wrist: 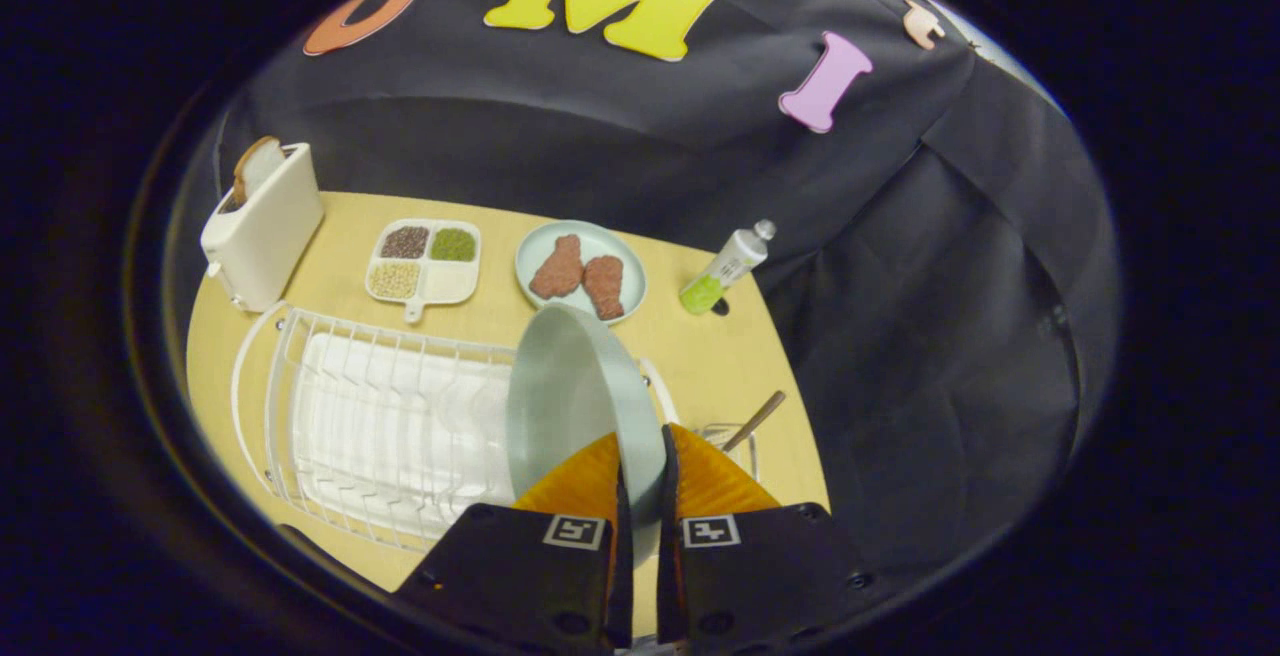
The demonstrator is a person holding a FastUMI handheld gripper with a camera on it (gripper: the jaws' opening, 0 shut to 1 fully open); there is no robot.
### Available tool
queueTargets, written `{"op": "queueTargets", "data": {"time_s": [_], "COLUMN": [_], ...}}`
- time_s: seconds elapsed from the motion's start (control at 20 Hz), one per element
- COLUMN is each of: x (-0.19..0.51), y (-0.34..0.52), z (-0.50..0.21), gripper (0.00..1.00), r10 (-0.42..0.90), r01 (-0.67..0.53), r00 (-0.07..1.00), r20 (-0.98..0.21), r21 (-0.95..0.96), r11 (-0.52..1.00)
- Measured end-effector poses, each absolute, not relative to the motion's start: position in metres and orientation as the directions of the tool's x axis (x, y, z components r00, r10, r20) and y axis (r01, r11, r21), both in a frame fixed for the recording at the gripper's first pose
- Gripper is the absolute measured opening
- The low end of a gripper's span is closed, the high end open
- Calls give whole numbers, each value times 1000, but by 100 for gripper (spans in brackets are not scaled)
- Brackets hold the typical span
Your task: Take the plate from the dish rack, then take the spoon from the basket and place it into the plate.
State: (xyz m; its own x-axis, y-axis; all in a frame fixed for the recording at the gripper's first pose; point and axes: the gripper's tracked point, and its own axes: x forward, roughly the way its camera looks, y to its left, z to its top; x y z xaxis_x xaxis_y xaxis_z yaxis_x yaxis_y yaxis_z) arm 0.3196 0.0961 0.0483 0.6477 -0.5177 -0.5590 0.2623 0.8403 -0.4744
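1. The fingers (pixel 640 471) are nearly pressed together, pinching the rim of the plate (pixel 570 401) between them; both appear to press on it, one from each side.
2. The plate stands on edge, just ahead of the fingers and leaning a little to their left; its hollow face turns left toward the rack (pixel 380 416); its lower part seems to sit at the rack's right end, though whether it has cleared the wires I cannot tell.
3. The rack lies left of the fingers, white wire over a white tray, with no other dishes seen in it.
4. Just right of the fingers a small wire basket (pixel 735 441) shows past the right finger; from it the spoon (pixel 757 419) pokes up, its brown handle slanting up and away to the right; the bowl end is hidden.
5. The move to come turns on this, I judge: the spoon is on the fingers' right, close by, long axis running near-left to far-right; the plate must first be set flat on the counter (pixel 700 356), whose bare part lies just beyond the basket.
6. Beyond: a plate with two brown pieces of food (pixel 582 271); a divided tray of grains (pixel 423 261); a bottle (pixel 728 266) lying tilted to the right; a toaster (pixel 262 226) with bread, far left.
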Motion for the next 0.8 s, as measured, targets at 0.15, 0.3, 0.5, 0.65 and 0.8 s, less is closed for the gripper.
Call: {"op": "queueTargets", "data": {"time_s": [0.15,0.3,0.5,0.65,0.8], "x": [304,278,237,196,162], "y": [100,100,89,87,84], "z": [62,61,46,19,-18], "gripper": [15,14,15,15,16], "r10": [-513,-455,-339,-180,-23], "r01": [265,223,177,120,65], "r00": [679,696,722,722,722], "r20": [-525,-555,-603,-668,-692], "r21": [-476,-435,-313,-135,34], "r11": [839,872,933,984,997]}}
